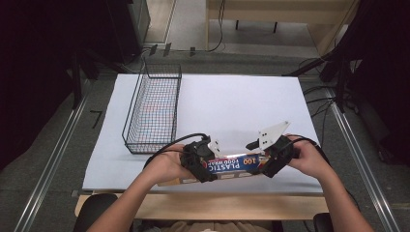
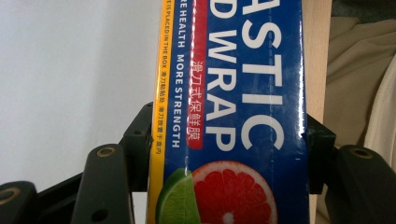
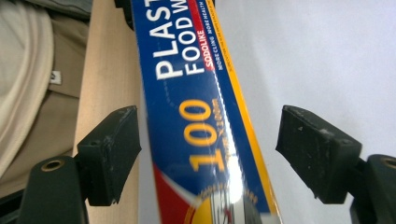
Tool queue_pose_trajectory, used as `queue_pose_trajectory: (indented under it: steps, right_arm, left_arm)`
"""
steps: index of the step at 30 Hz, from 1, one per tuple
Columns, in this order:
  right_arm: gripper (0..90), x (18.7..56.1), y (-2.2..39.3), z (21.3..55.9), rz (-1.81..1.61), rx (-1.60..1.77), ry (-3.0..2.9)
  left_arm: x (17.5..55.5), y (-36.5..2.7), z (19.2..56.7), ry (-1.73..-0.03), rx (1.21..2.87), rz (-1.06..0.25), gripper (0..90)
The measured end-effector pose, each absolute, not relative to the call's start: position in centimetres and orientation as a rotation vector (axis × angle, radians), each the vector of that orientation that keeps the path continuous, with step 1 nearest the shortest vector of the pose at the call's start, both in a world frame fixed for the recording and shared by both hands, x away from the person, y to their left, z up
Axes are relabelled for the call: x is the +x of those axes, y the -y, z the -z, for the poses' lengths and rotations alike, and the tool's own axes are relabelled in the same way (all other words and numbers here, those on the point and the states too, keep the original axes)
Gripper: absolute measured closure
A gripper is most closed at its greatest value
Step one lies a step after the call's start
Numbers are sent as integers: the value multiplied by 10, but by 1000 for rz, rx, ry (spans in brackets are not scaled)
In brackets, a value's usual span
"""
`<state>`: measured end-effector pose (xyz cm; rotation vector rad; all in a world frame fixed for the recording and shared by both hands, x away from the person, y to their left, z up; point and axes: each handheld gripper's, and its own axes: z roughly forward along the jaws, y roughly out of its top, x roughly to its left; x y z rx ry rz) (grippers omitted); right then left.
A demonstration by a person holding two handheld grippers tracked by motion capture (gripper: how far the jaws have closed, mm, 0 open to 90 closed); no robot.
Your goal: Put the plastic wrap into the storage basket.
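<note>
Currently: box half-grabbed, basket empty.
Left gripper (image 1: 199,159) is clamped across one end of the plastic wrap box (image 1: 231,165); right gripper (image 1: 274,157) straddles the other end, jaws wide, a gap on both sides. Box sits at the near table edge (image 1: 241,189). Likely left: close right, lift, carry to the wire basket (image 1: 153,111), well beyond the left fingers; open white tabletop lies between.

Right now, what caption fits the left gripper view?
Left gripper clamps a blue plastic wrap box.
</note>
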<state>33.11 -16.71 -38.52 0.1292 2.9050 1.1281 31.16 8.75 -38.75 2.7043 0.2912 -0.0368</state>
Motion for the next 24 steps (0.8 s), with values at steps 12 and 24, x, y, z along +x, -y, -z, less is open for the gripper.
queue_pose_trajectory:
  steps: [12, 24]
  right_arm:
    - [224, 337, 195, 383, -1218, 198, -2860]
    - [224, 344, 214, 397, -1185, 310, -2824]
  left_arm:
    - [314, -95, 387, -351, 2706, 41, 397]
    - [316, -105, 377, -405, 2687, 32, 397]
